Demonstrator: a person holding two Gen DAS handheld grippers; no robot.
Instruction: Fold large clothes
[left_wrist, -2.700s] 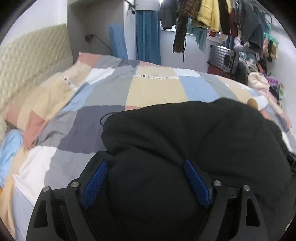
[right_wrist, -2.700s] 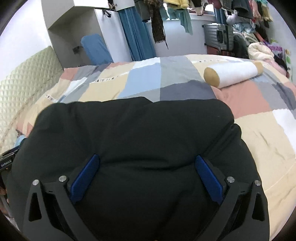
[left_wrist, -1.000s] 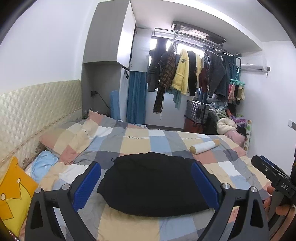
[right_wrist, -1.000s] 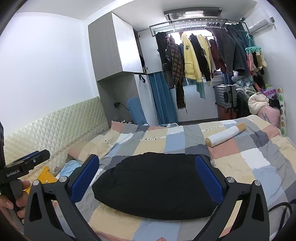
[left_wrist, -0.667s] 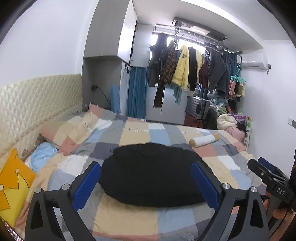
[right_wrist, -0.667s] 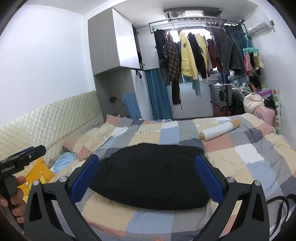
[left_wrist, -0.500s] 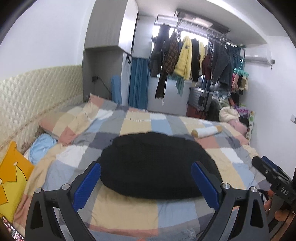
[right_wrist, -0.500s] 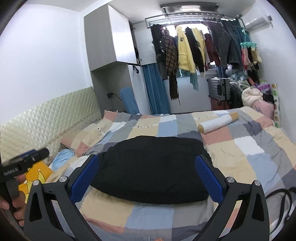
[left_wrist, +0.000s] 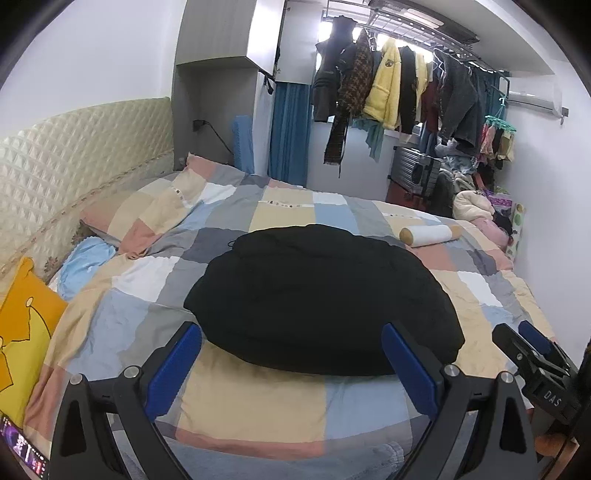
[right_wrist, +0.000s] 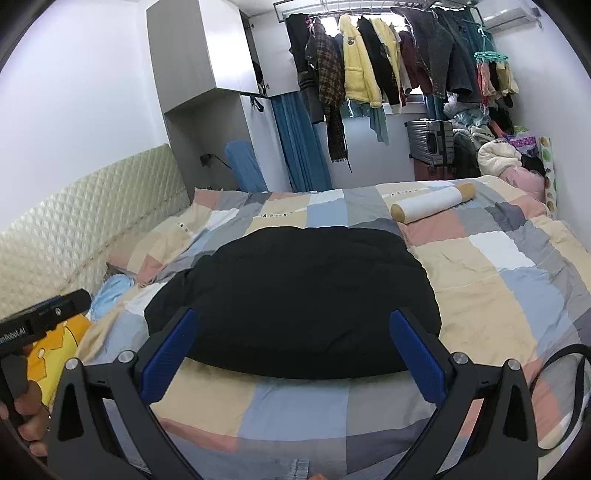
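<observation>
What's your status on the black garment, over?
Left gripper open, right gripper open, both empty, off the bed. Black garment lies folded on the checked quilt. Nothing on top of it.

1. My left gripper (left_wrist: 291, 363) hangs with its fingers wide apart and nothing between them; bare checked quilt (left_wrist: 255, 402) lies below, clear up to the near edge of the black garment (left_wrist: 321, 295).
2. My right gripper (right_wrist: 291, 352) is spread just as wide, with the same bare strip of quilt under it.
3. Right of the garment the quilt is bare; only the white roll (right_wrist: 430, 206) sits at the far right.
4. On the left, pillows (left_wrist: 147, 218) and a yellow cushion (left_wrist: 22, 317) crowd the headboard side.
5. A black cable (right_wrist: 565, 373) loops at the right edge.
</observation>
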